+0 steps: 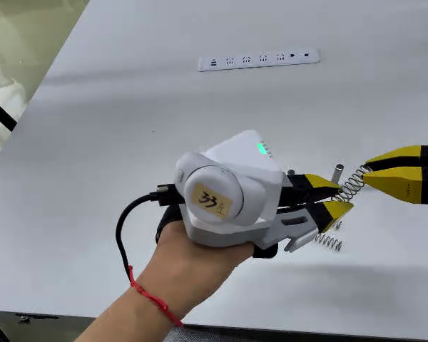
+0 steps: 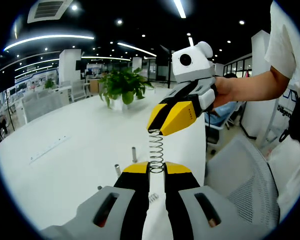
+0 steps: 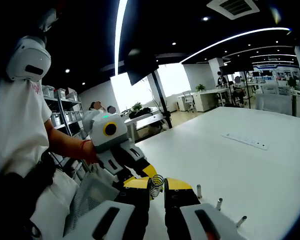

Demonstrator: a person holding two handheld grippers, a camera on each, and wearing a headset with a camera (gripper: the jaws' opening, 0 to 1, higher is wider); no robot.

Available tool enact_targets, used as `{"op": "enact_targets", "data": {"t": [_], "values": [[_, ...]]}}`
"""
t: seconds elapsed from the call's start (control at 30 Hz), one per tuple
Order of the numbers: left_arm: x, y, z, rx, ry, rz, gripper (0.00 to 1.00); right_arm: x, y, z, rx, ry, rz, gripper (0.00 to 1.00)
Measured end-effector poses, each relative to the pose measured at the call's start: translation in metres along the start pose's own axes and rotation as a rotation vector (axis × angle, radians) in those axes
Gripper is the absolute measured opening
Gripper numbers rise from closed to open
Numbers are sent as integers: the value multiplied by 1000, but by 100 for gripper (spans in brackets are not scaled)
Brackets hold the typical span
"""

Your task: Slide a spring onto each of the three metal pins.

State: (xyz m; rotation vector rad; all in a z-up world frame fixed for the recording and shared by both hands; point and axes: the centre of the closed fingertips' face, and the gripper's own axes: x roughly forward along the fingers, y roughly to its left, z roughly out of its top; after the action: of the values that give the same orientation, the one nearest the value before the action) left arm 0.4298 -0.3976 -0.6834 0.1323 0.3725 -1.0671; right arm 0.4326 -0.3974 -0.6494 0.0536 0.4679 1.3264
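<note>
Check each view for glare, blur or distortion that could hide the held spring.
Head view: even, soft light, faint shadows on the table, spring sharp. Left gripper view: strong fisheye bending, bright ceiling strips, the spring crisp against the white table. Right gripper view: dark upper half, blown-out window, the spring small but legible.

Left gripper [image 1: 340, 196]: we label a white moulded housing with a green light [image 1: 261, 148], a tan sticker [image 1: 212, 200] bearing handwritten marks, and black jaws tipped in yellow. A black cable [image 1: 123, 228] leaves its rear. We note a red cord [image 1: 151, 297] worn as a bracelet. Right gripper [image 1: 367, 171]: matching yellow-and-black jaws. We also mark a white short sleeve [image 2: 285, 40] and a white headset [image 3: 29, 59].
</note>
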Motion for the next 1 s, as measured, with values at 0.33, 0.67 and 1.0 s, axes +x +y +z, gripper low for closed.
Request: {"op": "enact_targets", "data": {"t": [0.33,0.67,1.0], "values": [[0,-1,1,3,-2,-4,7,1,4,2,-34,21,5,6],[0,-3,-1,-3,-5,-9,7,1,6,0,-55,39,7,6],[0,-4,-3,-4,-5,-9,7,3,7,-2,-75,58,14,6]]}}
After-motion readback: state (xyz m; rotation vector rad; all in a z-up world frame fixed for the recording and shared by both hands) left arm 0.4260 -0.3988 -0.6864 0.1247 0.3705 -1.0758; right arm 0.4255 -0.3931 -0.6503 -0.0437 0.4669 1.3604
